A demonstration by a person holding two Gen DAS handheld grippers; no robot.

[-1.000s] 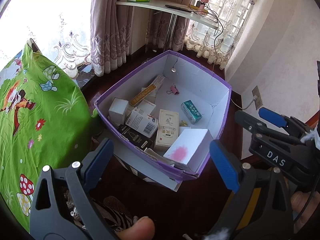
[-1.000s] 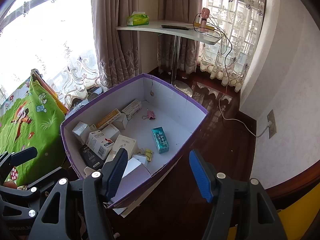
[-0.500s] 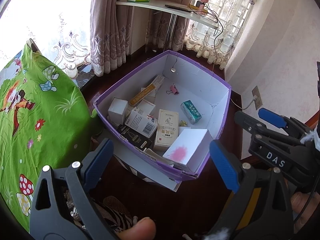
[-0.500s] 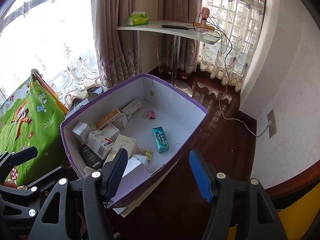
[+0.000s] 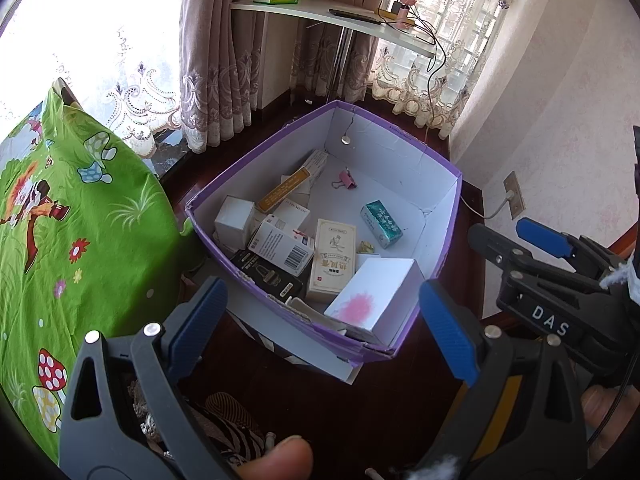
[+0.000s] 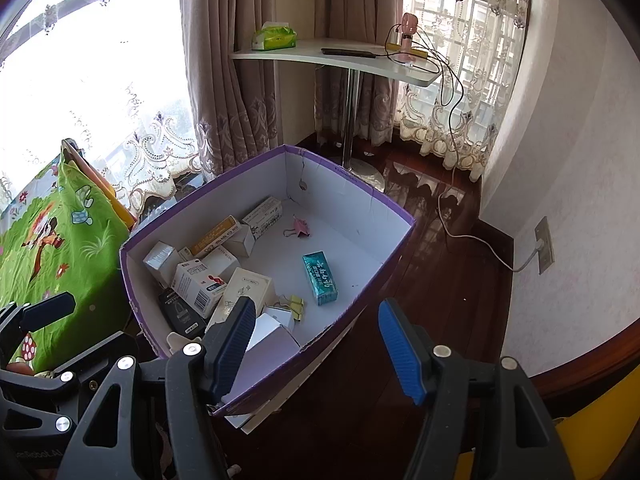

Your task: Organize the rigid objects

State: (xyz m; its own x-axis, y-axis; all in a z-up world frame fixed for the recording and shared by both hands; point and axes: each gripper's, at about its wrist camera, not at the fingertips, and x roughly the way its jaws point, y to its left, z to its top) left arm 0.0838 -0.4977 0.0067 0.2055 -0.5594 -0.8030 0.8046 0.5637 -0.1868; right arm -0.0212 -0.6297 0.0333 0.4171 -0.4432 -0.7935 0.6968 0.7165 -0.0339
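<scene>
A purple cardboard box with white inner walls (image 5: 400, 160) (image 6: 348, 196) stands on the dark wood floor. Inside lie several small cartons: a teal box (image 5: 381, 224) (image 6: 320, 278), a cream box with red print (image 5: 333, 260), a white box with a barcode (image 5: 282, 246), a black box (image 5: 266, 276), a white box with a pink stain (image 5: 374, 300), and a pink binder clip (image 5: 347, 179) (image 6: 299, 227). My left gripper (image 5: 320, 324) hangs open above the box's near edge, nothing between its fingers. My right gripper (image 6: 316, 344) is open over the box's near right corner, also empty.
A green cartoon-print cloth (image 5: 72, 240) covers something left of the box. A white table (image 6: 340, 58) on a metal leg stands behind, with a tissue pack and cables. Curtains, a wall socket (image 6: 545, 244) with a cord, and bare floor lie to the right.
</scene>
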